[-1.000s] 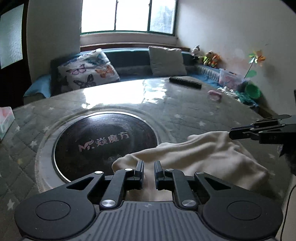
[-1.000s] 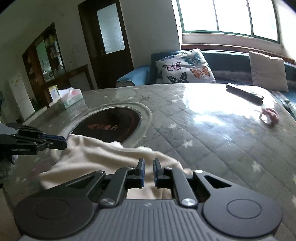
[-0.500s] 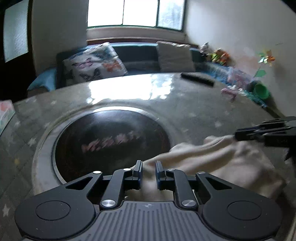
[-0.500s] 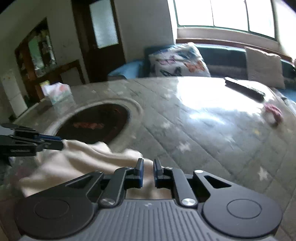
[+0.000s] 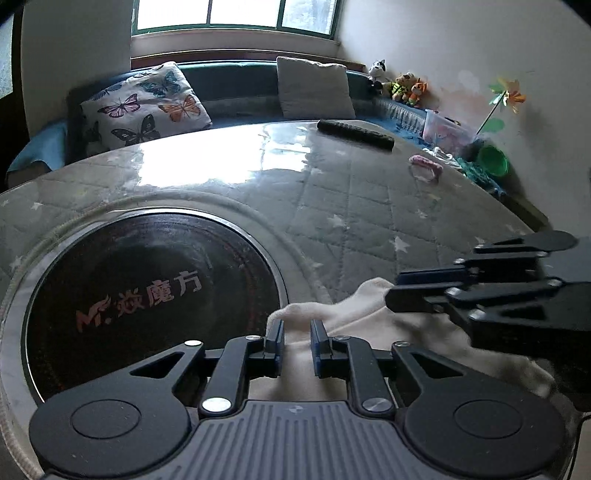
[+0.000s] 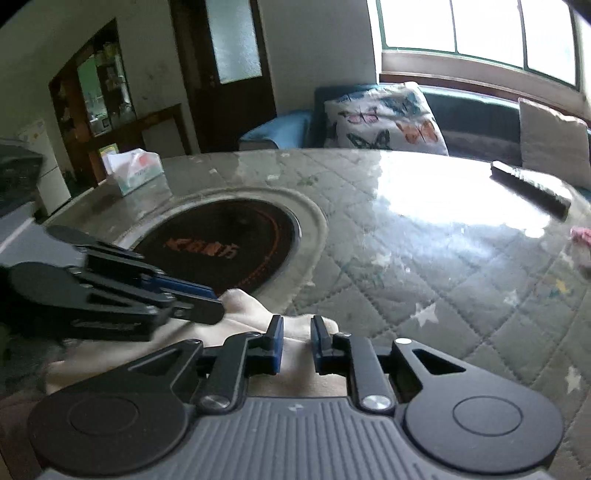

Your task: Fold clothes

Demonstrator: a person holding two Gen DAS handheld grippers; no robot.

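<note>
Cream cloth (image 5: 373, 325) pinched in both left gripper (image 5: 296, 343) and right gripper (image 6: 296, 341), side by side on quilted table (image 5: 369, 206)

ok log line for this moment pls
fold clothes | left gripper: shut on cream garment | right gripper: shut on cream garment | table

A home living room: a sofa (image 5: 236, 79) under the window (image 5: 236, 14) at 12 o'clock holds a butterfly cushion (image 5: 146, 105), stuffed toys (image 5: 404, 85) sit at 1 o'clock, and a tissue box (image 6: 133, 170) and remote control (image 5: 356, 133) lie on the quilted desk (image 5: 369, 221).
</note>
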